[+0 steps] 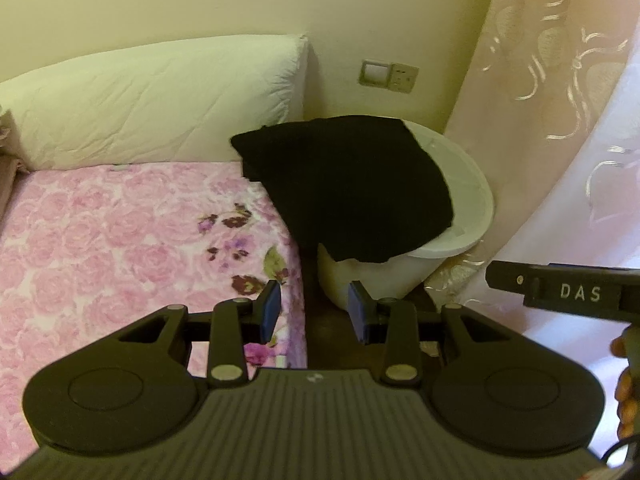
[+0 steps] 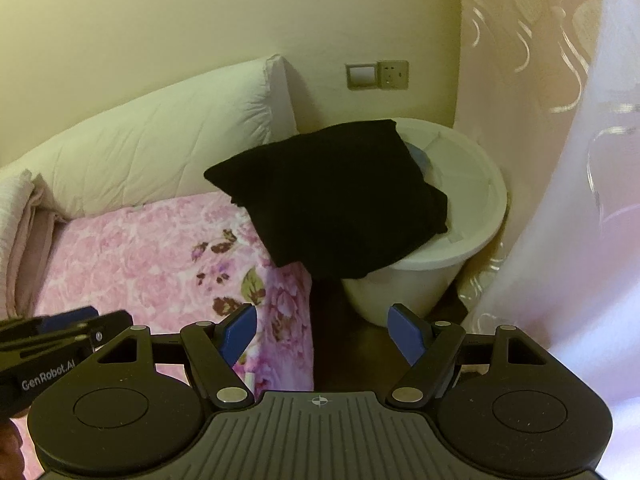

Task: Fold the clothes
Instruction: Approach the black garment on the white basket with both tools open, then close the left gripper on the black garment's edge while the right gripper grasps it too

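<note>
A black garment (image 1: 352,188) lies draped over the rim of a white plastic bucket (image 1: 464,216) beside the bed, one corner resting on the bed's edge. It also shows in the right wrist view (image 2: 336,204), over the same bucket (image 2: 472,208). My left gripper (image 1: 316,312) is open and empty, held short of the bucket above the bed's corner. My right gripper (image 2: 322,338) is open and empty, also short of the bucket. Something blue (image 2: 420,158) peeks from under the garment inside the bucket.
The bed has a pink rose-patterned cover (image 1: 120,248) and a white pillow (image 1: 160,100) against the wall. A wall switch and socket (image 1: 388,74) sit behind the bucket. A pale patterned curtain (image 1: 560,120) hangs at the right. A dark floor gap (image 2: 340,344) separates bed and bucket.
</note>
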Motion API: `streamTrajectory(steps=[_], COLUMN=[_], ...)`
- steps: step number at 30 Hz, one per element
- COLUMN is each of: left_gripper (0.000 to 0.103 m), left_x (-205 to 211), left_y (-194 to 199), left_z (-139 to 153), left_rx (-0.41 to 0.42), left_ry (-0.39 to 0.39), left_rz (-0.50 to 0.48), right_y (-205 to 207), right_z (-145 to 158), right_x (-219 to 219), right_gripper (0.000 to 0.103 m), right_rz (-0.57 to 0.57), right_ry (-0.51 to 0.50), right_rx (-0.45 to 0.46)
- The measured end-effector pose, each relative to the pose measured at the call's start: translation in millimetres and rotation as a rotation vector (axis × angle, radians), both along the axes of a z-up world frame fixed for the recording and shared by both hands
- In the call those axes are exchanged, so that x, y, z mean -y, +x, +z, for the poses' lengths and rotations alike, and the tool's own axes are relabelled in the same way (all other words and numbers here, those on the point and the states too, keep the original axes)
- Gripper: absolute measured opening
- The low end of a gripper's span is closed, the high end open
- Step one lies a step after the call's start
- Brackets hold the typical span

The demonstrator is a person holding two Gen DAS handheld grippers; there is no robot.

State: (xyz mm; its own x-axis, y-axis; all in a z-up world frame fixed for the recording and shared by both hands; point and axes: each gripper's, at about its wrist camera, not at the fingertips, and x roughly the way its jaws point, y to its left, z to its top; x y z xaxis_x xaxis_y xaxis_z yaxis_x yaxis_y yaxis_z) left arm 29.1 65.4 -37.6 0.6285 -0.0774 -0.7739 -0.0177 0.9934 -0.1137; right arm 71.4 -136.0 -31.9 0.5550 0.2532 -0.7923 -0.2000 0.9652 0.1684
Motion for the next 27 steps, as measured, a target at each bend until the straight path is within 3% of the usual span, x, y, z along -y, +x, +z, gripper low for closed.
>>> streamTrajectory(steps=[13,19,24,27], left_gripper=[0.033,0.033,0.033,0.033], left_x=[15,19,26,35], left_y=[24,62,104,132], left_z=[-27,-41,-56,-65], left_rx=[-0.001,-0.058,-0.124,-0.145], left_ry=[-0.038,-0.053,-0.088,-0.056], left_rz=[0.008,0.037,0.059,0.049], right_y=[24,52,93,120], right_z=[-23,-29,-45,-57], right_x=[28,38,48,56], right_gripper=[0.076,0.076,0.076,0.076], right_rz=[0.008,0.007,0.016,0.024], right_ry=[0.060,0.101,0.074,0.064], right_rx=[-0.024,0.005,-0.038,-0.063])
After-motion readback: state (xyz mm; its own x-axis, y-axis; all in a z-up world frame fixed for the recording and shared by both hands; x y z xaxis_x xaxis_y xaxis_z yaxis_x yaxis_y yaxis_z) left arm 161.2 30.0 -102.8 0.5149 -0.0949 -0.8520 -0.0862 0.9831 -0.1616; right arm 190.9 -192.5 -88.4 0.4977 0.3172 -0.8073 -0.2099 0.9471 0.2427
